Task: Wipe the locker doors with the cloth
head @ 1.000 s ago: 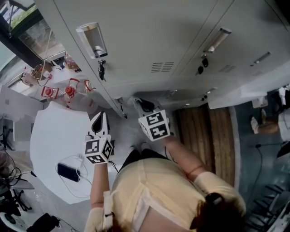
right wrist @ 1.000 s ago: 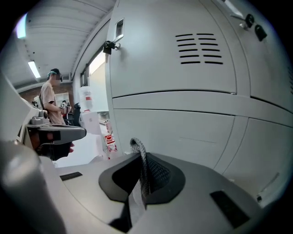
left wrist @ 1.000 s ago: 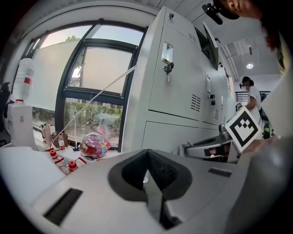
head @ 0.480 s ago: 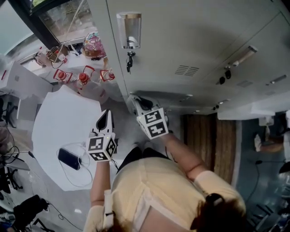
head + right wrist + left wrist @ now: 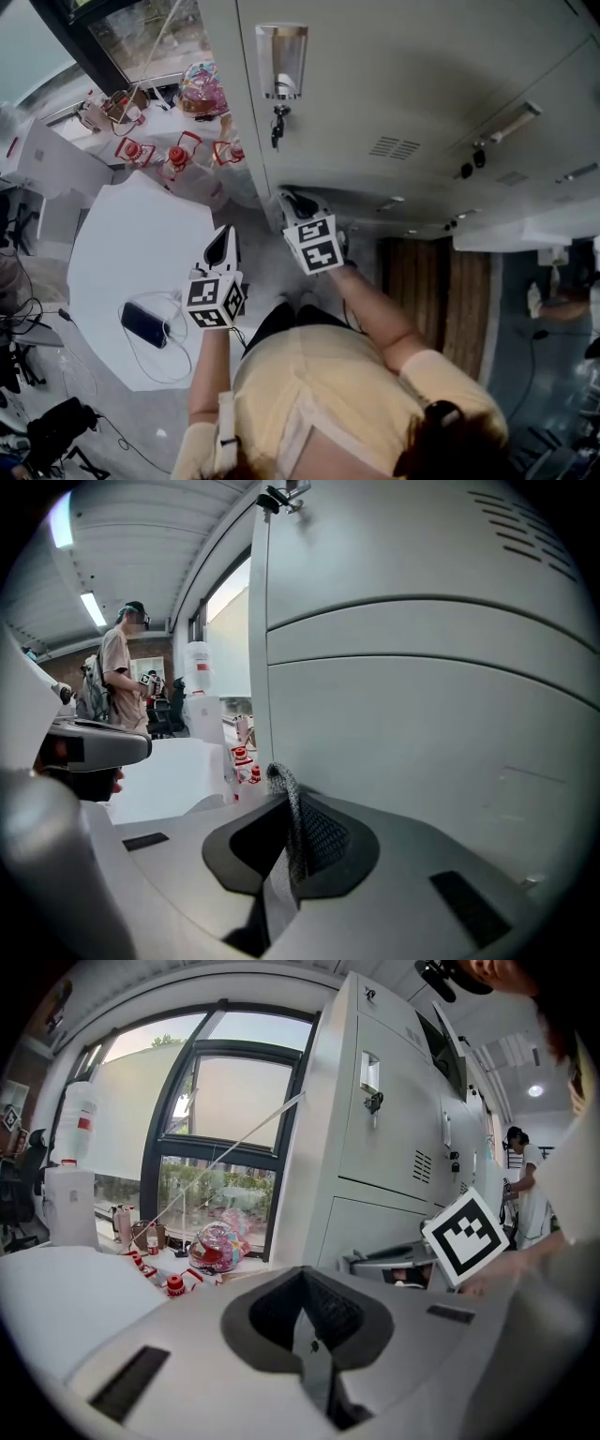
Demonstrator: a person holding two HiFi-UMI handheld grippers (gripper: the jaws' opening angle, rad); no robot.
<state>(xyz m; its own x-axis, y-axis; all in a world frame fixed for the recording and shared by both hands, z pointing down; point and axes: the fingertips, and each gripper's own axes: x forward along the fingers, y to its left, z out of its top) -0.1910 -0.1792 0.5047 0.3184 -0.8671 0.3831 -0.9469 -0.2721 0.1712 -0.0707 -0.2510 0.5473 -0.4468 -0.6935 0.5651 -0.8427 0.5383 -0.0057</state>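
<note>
**Cloth pinched in my right tongs, close to the lower locker door**

My right tongs (image 5: 293, 201) are clamped down on the cloth (image 5: 291, 829) – a grey mesh strip caught between the jaws. A short end of it sticks up past the tips. The tongs point at the locker doors (image 5: 403, 75), low down, near the corner where the bank of lockers ends. In the right gripper view the pale grey door fills everything to the right of the cloth, with the seam between the upper and lower doors running across above it. Whether the cloth is actually touching the metal I cannot tell.

My left tongs (image 5: 223, 244) have their jaws closed together with nothing between them. They hang above the white table (image 5: 112, 244), at its edge on the locker side, just beside my right tongs but apart from them.

A key (image 5: 277, 128) hangs from the lock of the upper door, under its recessed handle. A phone (image 5: 142, 324) with a cable lies near the table's edge closest to me – well away from the lockers. A person (image 5: 117, 679) stands in the background of the right gripper view.
</note>
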